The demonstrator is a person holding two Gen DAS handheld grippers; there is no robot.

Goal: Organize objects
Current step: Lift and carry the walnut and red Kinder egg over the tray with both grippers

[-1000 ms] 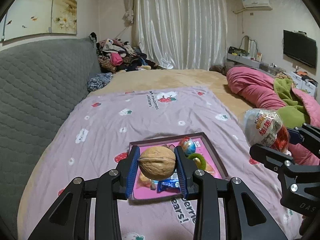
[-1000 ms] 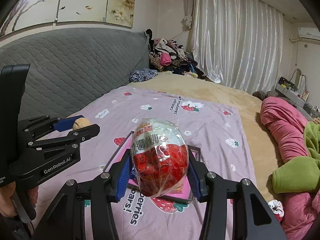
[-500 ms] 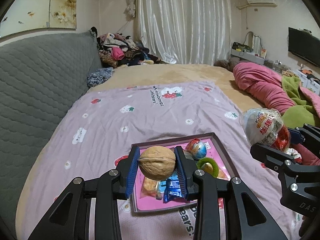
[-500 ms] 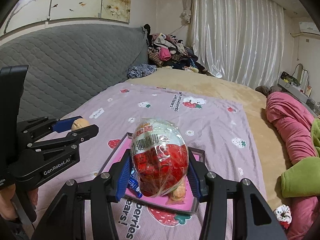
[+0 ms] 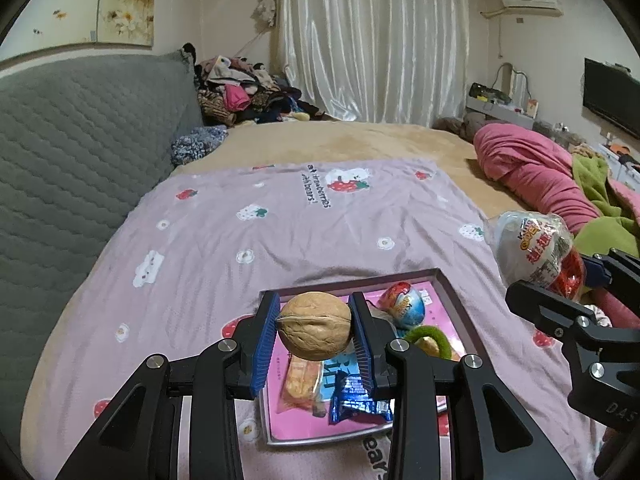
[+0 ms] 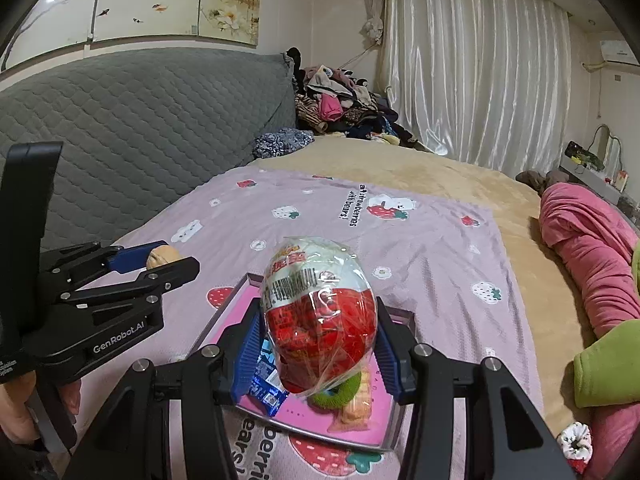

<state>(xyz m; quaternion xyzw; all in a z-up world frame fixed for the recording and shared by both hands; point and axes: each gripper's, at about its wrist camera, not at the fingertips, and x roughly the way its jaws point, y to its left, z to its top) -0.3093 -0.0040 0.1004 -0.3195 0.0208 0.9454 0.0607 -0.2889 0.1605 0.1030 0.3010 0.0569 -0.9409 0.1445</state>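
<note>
Both grippers have come nearer the pink tray — left gripper clamps a walnut, right gripper a wrapped egg.

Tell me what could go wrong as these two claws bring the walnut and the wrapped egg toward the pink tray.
1. The walnut is round and hard between the left claw pads, so it may slip or roll off the tray when released.
2. The tray already holds a small egg, a green ring and snack packets, so space is tight.
3. The right claw grips the wrapped egg by loose plastic, which could slide.
</note>
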